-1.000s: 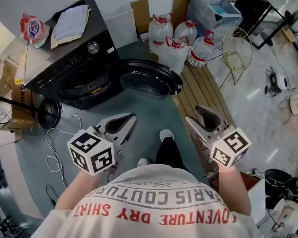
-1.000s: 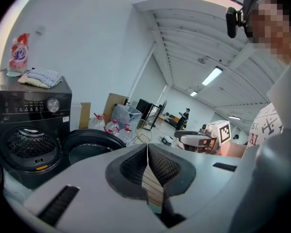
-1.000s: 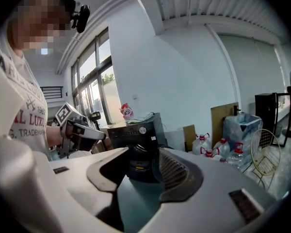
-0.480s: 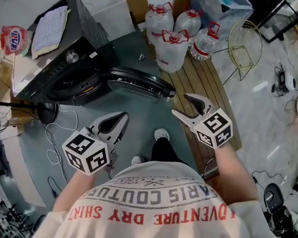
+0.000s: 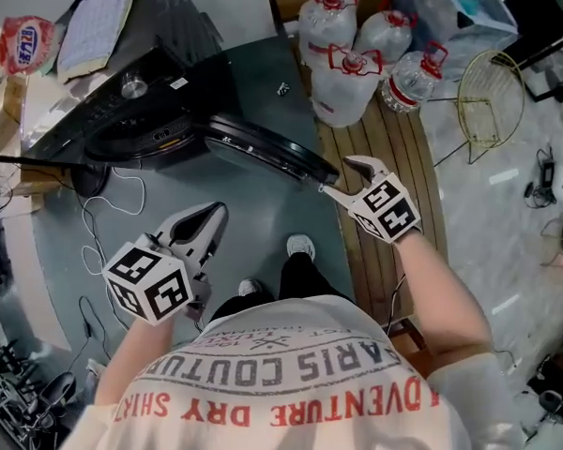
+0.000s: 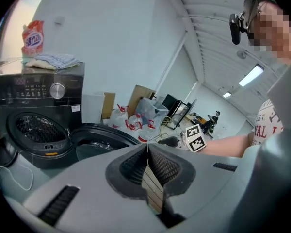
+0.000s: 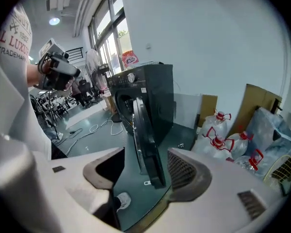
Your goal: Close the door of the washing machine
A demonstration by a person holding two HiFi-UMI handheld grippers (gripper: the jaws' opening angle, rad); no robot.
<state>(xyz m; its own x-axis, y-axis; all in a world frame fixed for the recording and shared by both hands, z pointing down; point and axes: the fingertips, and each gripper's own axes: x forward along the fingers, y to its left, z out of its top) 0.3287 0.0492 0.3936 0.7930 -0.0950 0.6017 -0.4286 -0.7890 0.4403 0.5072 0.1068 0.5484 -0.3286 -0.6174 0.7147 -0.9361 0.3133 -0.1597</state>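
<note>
The black washing machine (image 5: 141, 82) stands at the upper left, its round door (image 5: 263, 148) swung wide open toward me. My right gripper (image 5: 340, 176) is just beside the door's free edge. Its jaws have just been opening and stand wide. In the right gripper view the door (image 7: 146, 130) shows edge-on ahead between the pads (image 7: 184, 171), which do not press on it. My left gripper (image 5: 214, 212) hangs lower left over the floor, away from the machine. It is shut (image 6: 146, 147) on nothing.
Large water bottles (image 5: 347, 73) stand behind the door beside a wooden pallet (image 5: 385, 157). A wire basket (image 5: 493, 101) is at the right. Cables (image 5: 103, 214) trail on the floor at the left. A folded cloth (image 5: 94, 26) lies on the machine. My shoe (image 5: 300, 247) is below the door.
My right gripper has moved up to the door's free edge and its jaws have spread wider. The left gripper has drifted down and left, still shut.
</note>
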